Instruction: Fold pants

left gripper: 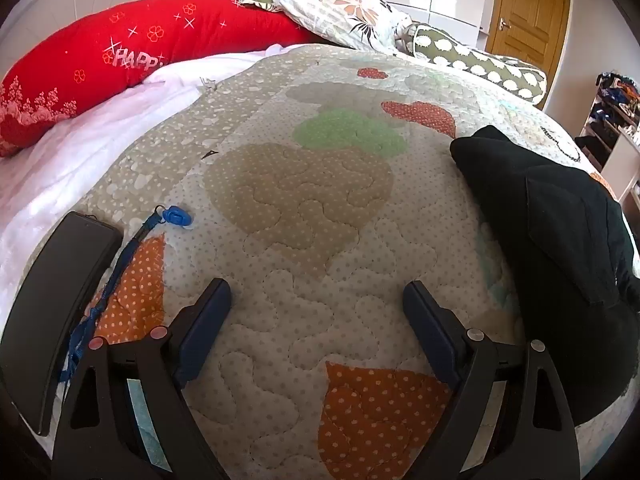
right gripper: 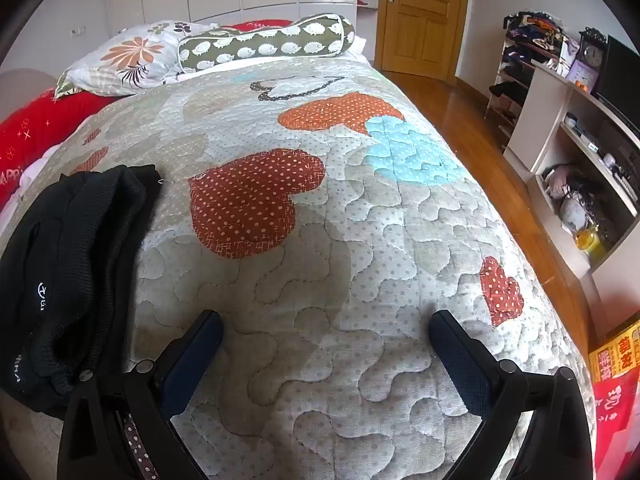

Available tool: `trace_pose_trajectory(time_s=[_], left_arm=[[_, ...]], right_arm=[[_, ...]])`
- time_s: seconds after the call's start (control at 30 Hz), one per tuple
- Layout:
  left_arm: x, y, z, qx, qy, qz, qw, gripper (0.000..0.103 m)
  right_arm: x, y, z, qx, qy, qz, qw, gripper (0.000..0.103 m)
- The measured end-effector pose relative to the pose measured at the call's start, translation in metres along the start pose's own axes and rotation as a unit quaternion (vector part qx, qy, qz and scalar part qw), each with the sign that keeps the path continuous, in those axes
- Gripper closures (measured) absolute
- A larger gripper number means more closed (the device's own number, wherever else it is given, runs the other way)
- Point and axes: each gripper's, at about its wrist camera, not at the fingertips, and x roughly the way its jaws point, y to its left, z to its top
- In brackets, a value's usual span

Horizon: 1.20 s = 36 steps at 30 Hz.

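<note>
Left wrist view: the left gripper [left gripper: 316,312] hangs over the quilt [left gripper: 280,208] with its jaws spread wide and nothing between them. The black pants [left gripper: 560,232] lie in a folded heap off to its right, clear of the right finger. A black phone [left gripper: 60,300] sits at far left.

Right wrist view: the right gripper [right gripper: 326,344] is spread wide too, over bare quilt [right gripper: 320,240]. The pants [right gripper: 72,260] lie bunched to its left, just beside the left finger.

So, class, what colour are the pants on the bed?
Black pants, clearest in the right wrist view.
</note>
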Motion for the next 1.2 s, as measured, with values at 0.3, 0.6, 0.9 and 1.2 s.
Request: trace_pose_trajectory(time_s=[0.3, 0.6, 0.9, 1.2], left_arm=[[0.0013, -0.0001, 0.0007, 0.001, 0.014, 0.001, 0.9999, 0.014], [0.0018, 0.0018, -0.0020, 0.001, 0.015, 0.002, 0.9999, 0.014], [0.0020, 0.0024, -0.0007, 0.000, 0.016, 0.000, 0.9999, 0.014], [0.0023, 0.0029, 0.0000, 0.000, 0.017, -0.002, 0.9999, 0.014]], right_arm=[[0.0000, -0.0001, 0.0000, 0.001, 0.000, 0.001, 1.000, 0.000], [0.0000, 0.0000, -0.0001, 0.001, 0.000, 0.001, 1.000, 0.000], [0.0002, -0.0002, -0.0001, 0.001, 0.000, 0.001, 1.000, 0.000], [0.0003, -0.0002, -0.0003, 0.001, 0.000, 0.001, 1.000, 0.000]])
